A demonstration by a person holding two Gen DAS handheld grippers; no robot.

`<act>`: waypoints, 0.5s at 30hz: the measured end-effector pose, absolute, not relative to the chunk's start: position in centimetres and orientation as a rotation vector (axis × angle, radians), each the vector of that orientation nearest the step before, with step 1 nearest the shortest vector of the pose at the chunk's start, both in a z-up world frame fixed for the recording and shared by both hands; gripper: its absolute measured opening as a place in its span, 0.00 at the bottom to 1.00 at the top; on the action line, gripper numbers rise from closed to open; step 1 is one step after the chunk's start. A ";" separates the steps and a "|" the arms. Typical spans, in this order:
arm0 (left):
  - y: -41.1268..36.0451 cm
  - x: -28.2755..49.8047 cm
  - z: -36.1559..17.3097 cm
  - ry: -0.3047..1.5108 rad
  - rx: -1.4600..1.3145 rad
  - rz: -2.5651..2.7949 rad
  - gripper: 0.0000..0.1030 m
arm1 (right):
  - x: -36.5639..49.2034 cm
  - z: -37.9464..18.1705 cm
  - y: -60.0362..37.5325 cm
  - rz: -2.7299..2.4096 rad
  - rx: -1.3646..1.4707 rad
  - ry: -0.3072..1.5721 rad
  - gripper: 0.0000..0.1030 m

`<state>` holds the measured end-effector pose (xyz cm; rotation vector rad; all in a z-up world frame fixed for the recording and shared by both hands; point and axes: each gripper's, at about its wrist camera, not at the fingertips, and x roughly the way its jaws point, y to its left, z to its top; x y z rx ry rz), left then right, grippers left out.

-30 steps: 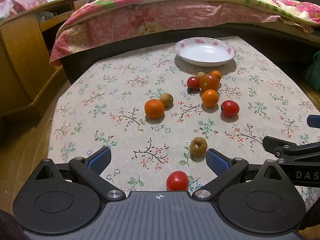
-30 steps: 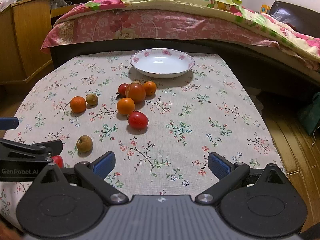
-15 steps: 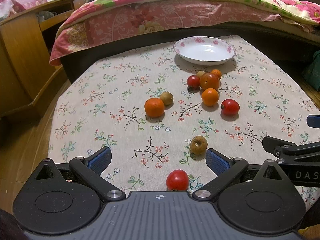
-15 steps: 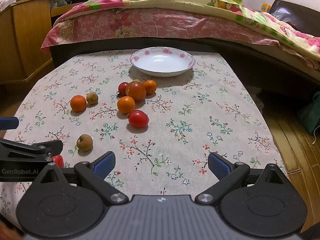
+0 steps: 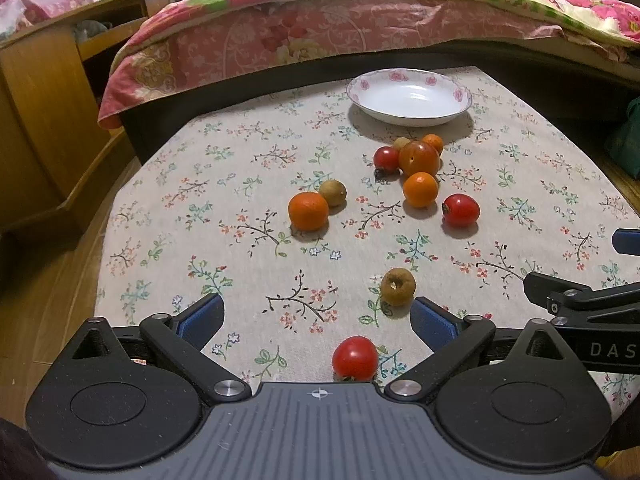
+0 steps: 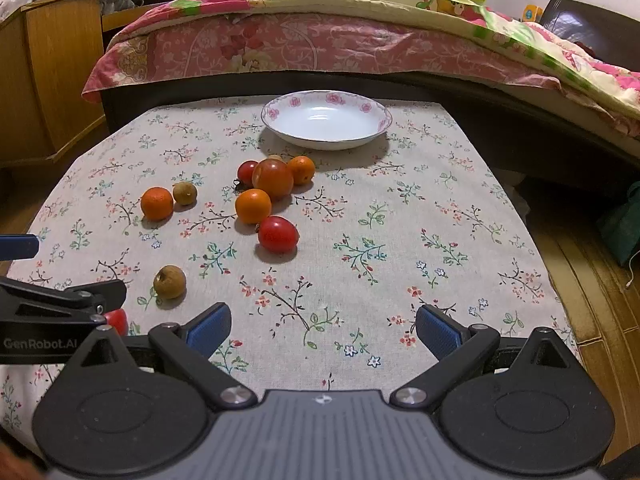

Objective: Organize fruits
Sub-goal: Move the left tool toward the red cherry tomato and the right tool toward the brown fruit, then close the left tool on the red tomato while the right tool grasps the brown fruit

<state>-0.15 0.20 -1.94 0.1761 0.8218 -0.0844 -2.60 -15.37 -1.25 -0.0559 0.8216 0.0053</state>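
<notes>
Floral cloth covers the bench (image 5: pixel 248 184) in the left wrist view, and the left hand-held gripper (image 5: pixel 316 318) hangs low over its near edge, released, its blue pads spread wide with nothing between them. A small red tomato (image 5: pixel 355 358) lies on the cloth just inside the spread fingers, close to the gripper body and touching neither pad. A brown fruit (image 5: pixel 397 286) sits just beyond the right pad. Further out lie a tangerine (image 5: pixel 308 211) with a small greenish-brown fruit (image 5: pixel 333 192) touching it, then a red tomato (image 5: pixel 461 210) and an orange fruit (image 5: pixel 420 189). Behind those, a cluster of 4 sits close together: a large orange-red fruit (image 5: pixel 419 157), a small red one, a small orange one and a pale one half hidden. The white plate (image 5: pixel 408 98) with a pink flowered rim stands at the far side of the bench, holding nothing. Beyond it runs a bed (image 5: pixel 320 32) under a pink quilt.

In the right wrist view the right hand-held gripper (image 6: pixel 322 326) is likewise released, its pads wide apart over bare cloth, well short of any fruit. The left gripper's black finger reaches in from the left edge, with the small tomato partly hidden behind it. The fruits lie ahead and to the left, and the plate sits beyond them, near the bed.
</notes>
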 end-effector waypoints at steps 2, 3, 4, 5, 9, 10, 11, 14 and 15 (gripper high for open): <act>0.2 -0.1 -1.9 0.826 0.175 -0.084 0.98 | -2.6 -1.3 -15.4 0.007 -0.056 0.825 0.96; 0.3 0.0 -2.0 0.828 0.172 -0.086 0.97 | -2.5 -1.3 -15.4 0.008 -0.057 0.826 0.96; 0.3 0.0 -2.0 0.832 0.168 -0.088 0.97 | -2.5 -1.3 -15.4 0.009 -0.058 0.828 0.96; 0.4 0.0 -2.0 0.835 0.165 -0.090 0.97 | -2.5 -1.3 -15.3 0.010 -0.059 0.829 0.96; 0.6 0.0 -2.2 0.841 0.161 -0.094 0.97 | -2.4 -1.4 -15.3 0.020 -0.060 0.836 0.96; 0.7 0.0 -2.4 0.847 0.158 -0.097 0.97 | -2.3 -1.4 -15.2 0.023 -0.060 0.839 0.96; 0.9 0.0 -2.5 0.854 0.151 -0.101 0.96 | -2.3 -1.4 -15.2 0.026 -0.062 0.841 0.96; 1.4 0.1 -2.7 0.863 0.127 -0.112 0.96 | -2.2 -1.7 -14.9 0.042 -0.069 0.853 0.96; 1.5 0.1 -2.8 0.866 0.122 -0.115 0.96 | -2.1 -1.8 -14.8 0.050 -0.071 0.855 0.96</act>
